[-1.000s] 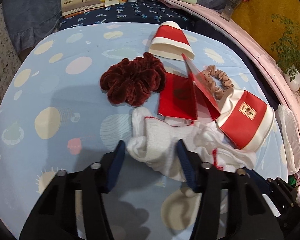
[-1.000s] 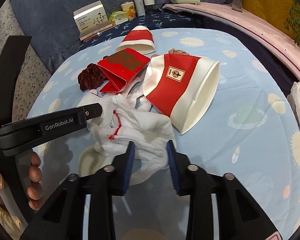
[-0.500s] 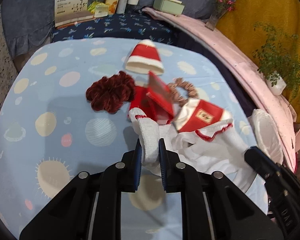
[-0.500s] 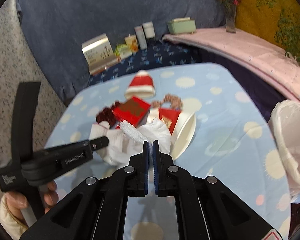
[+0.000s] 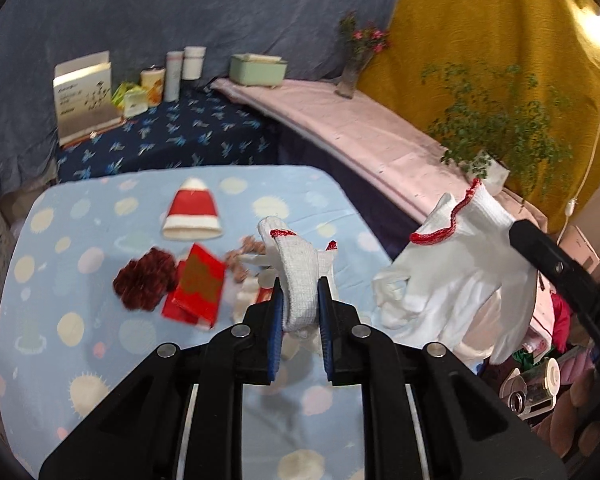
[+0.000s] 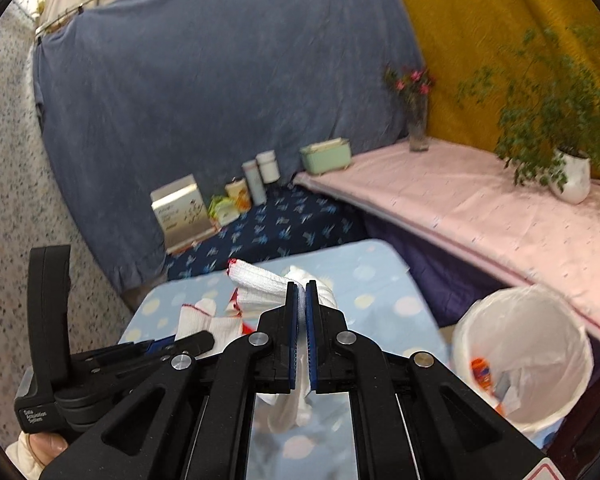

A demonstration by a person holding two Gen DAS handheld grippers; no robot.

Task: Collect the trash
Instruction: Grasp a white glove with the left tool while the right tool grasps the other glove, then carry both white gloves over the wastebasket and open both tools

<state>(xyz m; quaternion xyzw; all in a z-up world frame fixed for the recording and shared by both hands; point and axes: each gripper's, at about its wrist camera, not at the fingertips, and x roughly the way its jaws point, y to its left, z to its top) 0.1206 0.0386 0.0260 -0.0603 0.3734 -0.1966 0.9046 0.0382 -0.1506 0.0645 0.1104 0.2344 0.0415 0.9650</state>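
Note:
My left gripper [image 5: 299,290] is shut on a white knit glove with a red cuff [image 5: 296,268], held well above the blue spotted table [image 5: 60,312]. My right gripper [image 6: 302,290] is shut on a second white glove [image 6: 260,284]; that glove hangs at the right of the left wrist view [image 5: 456,264]. The left gripper and its glove [image 6: 204,320] show at lower left of the right wrist view. On the table lie a red-and-white paper cup [image 5: 192,210], a red carton [image 5: 198,284] and a dark red scrunchie [image 5: 146,284]. A white-lined bin [image 6: 528,352] stands right of the table.
A pink scrunchie [image 5: 240,264] lies behind the held glove. Beyond the table a dark blue shelf holds a box [image 5: 86,96], bottles and a green case [image 5: 258,70]. A pink ledge [image 6: 480,208] with a vase and potted plant [image 6: 560,160] runs along the right.
Both grippers have risen high above the table, each carrying its glove. The right gripper has swung right, bringing the bin into its view. The second cup is hidden now.

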